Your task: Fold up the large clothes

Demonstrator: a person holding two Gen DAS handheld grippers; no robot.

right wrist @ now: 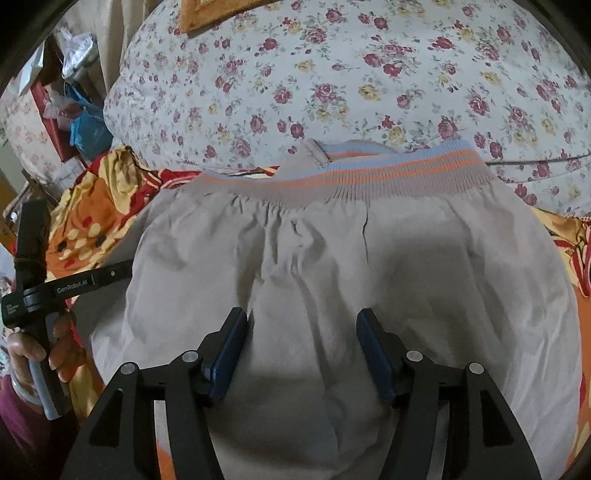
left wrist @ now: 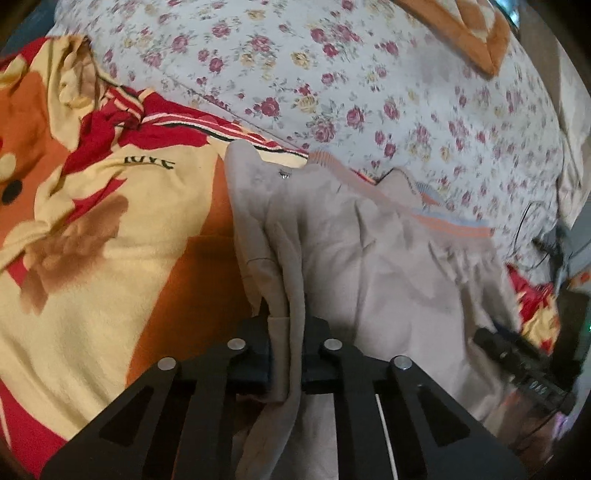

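A beige garment point(right wrist: 314, 258) with a ribbed hem striped orange and blue point(right wrist: 369, 173) lies spread on a bed. My left gripper point(left wrist: 287, 332) is shut on a bunched fold of the beige garment point(left wrist: 369, 258) at its left edge. My right gripper point(right wrist: 302, 332) is open, its blue pads point(right wrist: 229, 354) wide apart just above the middle of the garment, holding nothing. The left gripper's handle and the hand on it show at the left of the right wrist view point(right wrist: 33, 295).
A yellow, orange and red cartoon blanket point(left wrist: 92, 240) lies under the garment. A floral quilt point(right wrist: 332, 74) fills the back. An orange patterned cloth point(left wrist: 461, 33) sits on the quilt. Bags and clutter point(right wrist: 74, 110) stand beside the bed at the far left.
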